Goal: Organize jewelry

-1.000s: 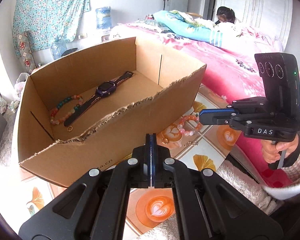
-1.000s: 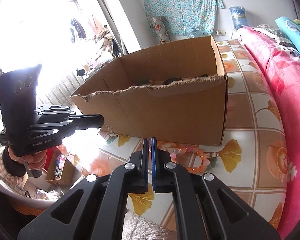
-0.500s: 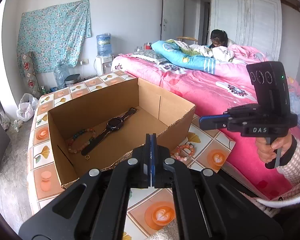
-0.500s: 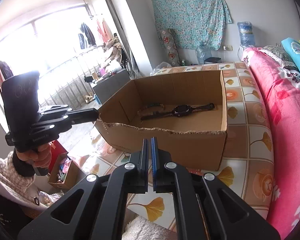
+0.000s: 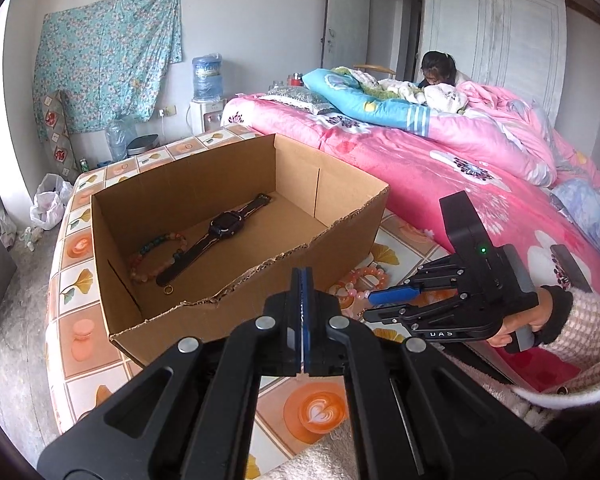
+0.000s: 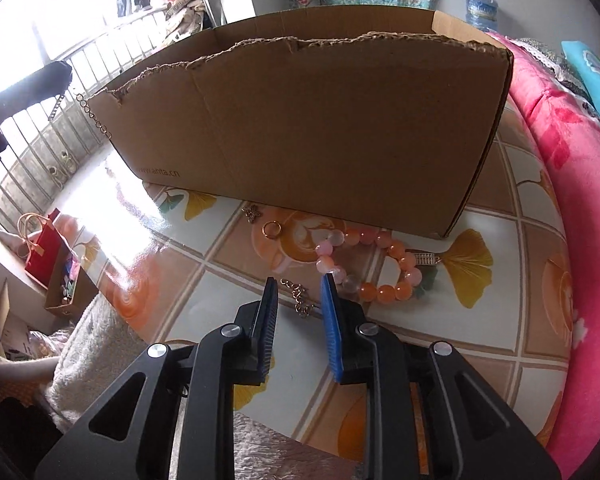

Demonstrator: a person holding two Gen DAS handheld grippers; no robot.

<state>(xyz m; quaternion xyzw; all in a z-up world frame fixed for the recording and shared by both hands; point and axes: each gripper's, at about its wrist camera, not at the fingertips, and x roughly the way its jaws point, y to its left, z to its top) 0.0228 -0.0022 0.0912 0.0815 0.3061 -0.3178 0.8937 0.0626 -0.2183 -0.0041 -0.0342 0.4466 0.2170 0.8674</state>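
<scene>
Jewelry half sorted, right tool parted over the chain

Cardboard box (image 5: 236,220) sits on the tiled table (image 6: 512,320), near wall torn along its top edge. Inside we see a black watch (image 5: 220,232) lying diagonally, a multicoloured bead bracelet (image 5: 156,256) just beside its strap, and a small gold ring (image 5: 168,290) near the strap's lower end

Outside the box, close against its near wall, we note an orange-and-pink bead bracelet (image 6: 374,264), a gold ring (image 6: 272,229), a small butterfly charm (image 6: 252,213) and a thin gold chain (image 6: 298,296)

Right gripper (image 6: 299,298) points down at the table; its jaws have just been opening and stand apart. The chain lies in the gap between the blue pads (image 6: 330,308), which do not press on it. One pad's tip sits just at the bead bracelet's edge; we cannot tell whether they touch

Left gripper (image 5: 302,280) is held above the near wall of the box, pads pressed together with nothing between them. A second fine chain (image 6: 94,114) hangs by the box's left corner; we cannot tell from what
</scene>
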